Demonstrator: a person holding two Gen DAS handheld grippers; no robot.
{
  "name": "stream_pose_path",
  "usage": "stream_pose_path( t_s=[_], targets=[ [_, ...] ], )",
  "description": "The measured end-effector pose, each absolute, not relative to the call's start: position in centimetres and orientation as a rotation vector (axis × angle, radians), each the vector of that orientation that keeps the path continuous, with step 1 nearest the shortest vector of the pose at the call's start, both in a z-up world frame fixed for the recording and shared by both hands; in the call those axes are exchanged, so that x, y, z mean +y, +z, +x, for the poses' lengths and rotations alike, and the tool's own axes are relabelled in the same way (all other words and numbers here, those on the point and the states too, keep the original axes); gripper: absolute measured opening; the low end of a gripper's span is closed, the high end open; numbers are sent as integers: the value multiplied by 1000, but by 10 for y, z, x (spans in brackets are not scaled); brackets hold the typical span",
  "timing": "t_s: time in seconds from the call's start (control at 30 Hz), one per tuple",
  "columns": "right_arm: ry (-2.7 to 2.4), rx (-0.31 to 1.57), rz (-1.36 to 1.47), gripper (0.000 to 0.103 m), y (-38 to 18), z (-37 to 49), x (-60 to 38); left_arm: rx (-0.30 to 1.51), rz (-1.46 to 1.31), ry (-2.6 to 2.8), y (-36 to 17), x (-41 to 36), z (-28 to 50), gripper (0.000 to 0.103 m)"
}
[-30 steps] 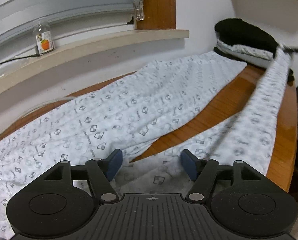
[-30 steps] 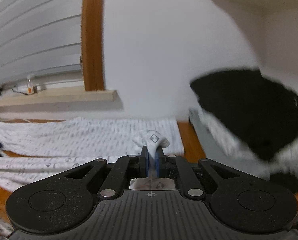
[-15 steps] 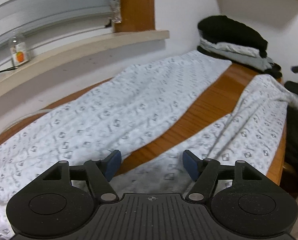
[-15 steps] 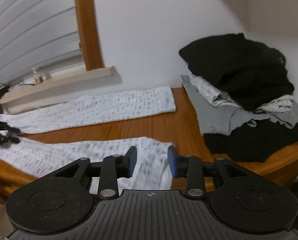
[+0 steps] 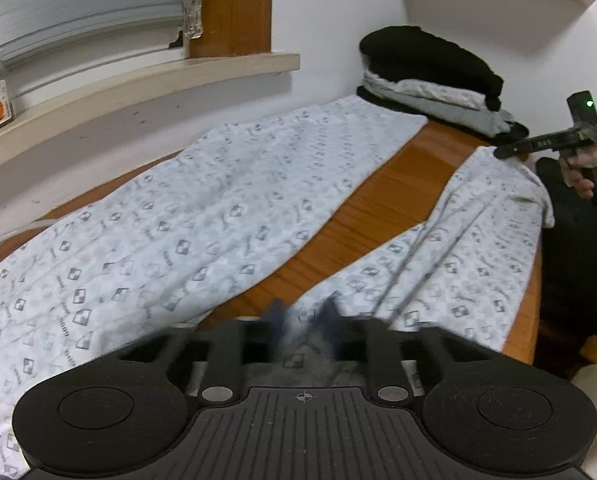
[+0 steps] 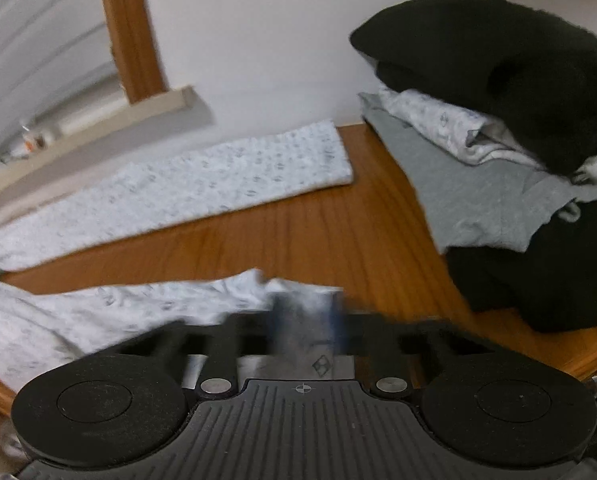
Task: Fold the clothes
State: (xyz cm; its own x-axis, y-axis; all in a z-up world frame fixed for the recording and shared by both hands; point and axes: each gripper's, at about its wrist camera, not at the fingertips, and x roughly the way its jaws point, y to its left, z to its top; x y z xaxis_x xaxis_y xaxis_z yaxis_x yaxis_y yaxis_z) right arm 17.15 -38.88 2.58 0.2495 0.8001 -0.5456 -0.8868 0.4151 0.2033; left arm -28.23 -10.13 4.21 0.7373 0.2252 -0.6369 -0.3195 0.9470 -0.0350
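Left gripper (image 5: 304, 316): jaws, wide a second ago, now closing to nearly shut on patterned trousers (image 5: 202, 216) at the near leg's inner edge. Right gripper (image 6: 306, 314): reopened briefly, jaws closing again on the far hem. Trousers lie flat on wooden table (image 5: 382, 200); both ends pinched, a fold looks ready; clothes pile (image 6: 498, 128) far right.

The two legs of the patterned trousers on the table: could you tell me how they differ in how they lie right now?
The far trouser leg lies flat and smooth along the wall side of the wooden table; the near trouser leg is creased.
The far leg's cuff is free; the near leg's cuff end is between the closing jaws of the right gripper.
Both share the same pale printed fabric.
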Motion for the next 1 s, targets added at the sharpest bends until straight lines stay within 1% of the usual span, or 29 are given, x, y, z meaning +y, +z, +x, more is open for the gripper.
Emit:
stream_pose_path(
  t_s=[0.03, 0.13, 0.27, 0.33, 0.43, 0.53, 0.57, 0.6, 0.7, 0.77, 0.8, 0.83, 0.87, 0.9, 1.0],
  targets=[
    [1131, 613, -146, 1, 30, 170, -393, 663, -146, 306, 45, -102, -285, 5],
    [1097, 522, -89, 1, 46, 165, -411, 611, -157, 321, 55, -102, -292, 4],
    [1063, 379, 7, 1, 84, 157, -448, 483, -219, 337, 80, -96, -314, 4],
    [1061, 383, -2, 1, 93, 161, -453, 465, -243, 341, 86, -90, -318, 4],
    [1098, 486, -58, 2, 80, 168, -436, 533, -218, 375, 76, -84, -307, 4],
    [1107, 568, -125, 10, 56, 163, -411, 579, -222, 387, 62, -81, -299, 4],
    [1108, 587, -143, 21, 48, 160, -405, 587, -222, 390, 59, -80, -298, 4],
    [1109, 606, -160, 30, 41, 157, -399, 595, -221, 392, 56, -80, -296, 4],
    [1085, 648, -188, 35, 27, 156, -387, 606, -221, 394, 52, -78, -295, 4],
    [1081, 654, -193, 41, 24, 158, -383, 606, -221, 395, 51, -77, -294, 4],
    [1088, 657, -190, 41, 23, 159, -381, 603, -222, 397, 51, -77, -294, 4],
    [1089, 658, -188, 40, 23, 159, -379, 600, -223, 400, 50, -77, -294, 4],
    [1092, 659, -190, 21, 22, 160, -376, 592, -220, 407, 50, -78, -294, 4],
    [1112, 665, -185, 6, 22, 160, -373, 579, -215, 418, 50, -78, -295, 4],
    [1097, 558, -160, 5, 36, 155, -378, 519, -210, 432, 58, -79, -301, 4]
  ],
)
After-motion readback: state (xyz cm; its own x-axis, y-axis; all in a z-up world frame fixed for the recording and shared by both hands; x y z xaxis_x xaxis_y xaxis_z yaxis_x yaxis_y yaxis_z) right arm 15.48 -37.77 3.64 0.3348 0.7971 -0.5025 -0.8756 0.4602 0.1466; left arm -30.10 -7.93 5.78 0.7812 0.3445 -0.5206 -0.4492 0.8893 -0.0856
